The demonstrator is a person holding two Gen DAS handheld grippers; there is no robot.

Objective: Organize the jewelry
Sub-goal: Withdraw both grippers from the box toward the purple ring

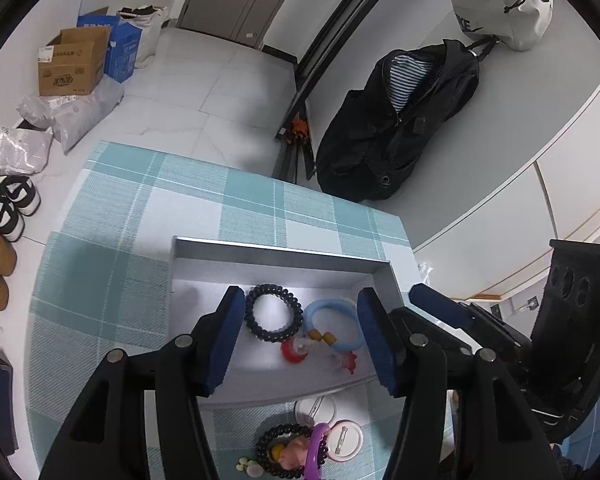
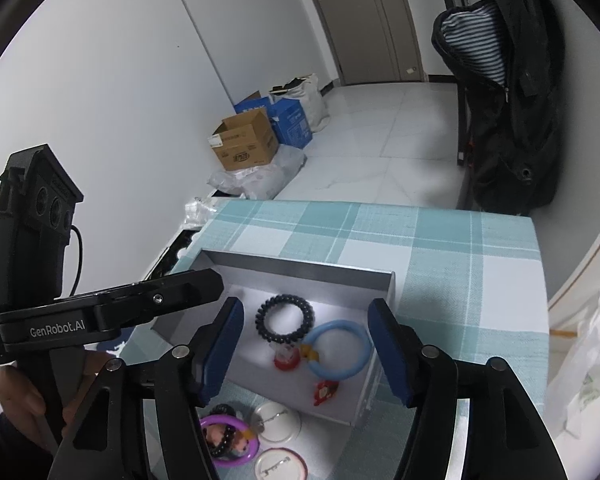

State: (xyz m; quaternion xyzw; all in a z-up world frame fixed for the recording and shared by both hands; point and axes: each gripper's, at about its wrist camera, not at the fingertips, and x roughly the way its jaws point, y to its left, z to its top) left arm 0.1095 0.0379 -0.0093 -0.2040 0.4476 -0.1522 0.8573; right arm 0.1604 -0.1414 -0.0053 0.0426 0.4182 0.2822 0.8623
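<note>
A grey open box (image 1: 284, 254) (image 2: 300, 272) sits on a teal plaid cloth. Inside lie a dark coil bracelet (image 1: 273, 313) (image 2: 285, 318), a light blue ring bracelet (image 1: 336, 328) (image 2: 338, 348) and small red charms (image 1: 294, 351) (image 2: 286, 358). In front of the box lie a purple bangle (image 1: 315, 446) (image 2: 230, 440), a dark bead bracelet (image 1: 278, 446) and white pin badges (image 1: 344, 440) (image 2: 278, 420). My left gripper (image 1: 300, 334) is open and empty above the box. My right gripper (image 2: 306, 348) is open and empty above the box too.
The plaid-covered table (image 1: 220, 200) ends at the far side and right. A black jacket (image 1: 392, 120) hangs on a stand beyond it. Cardboard boxes (image 1: 74, 60), bags and shoes (image 1: 8, 208) lie on the floor at left. A plastic bag (image 2: 588, 360) lies at right.
</note>
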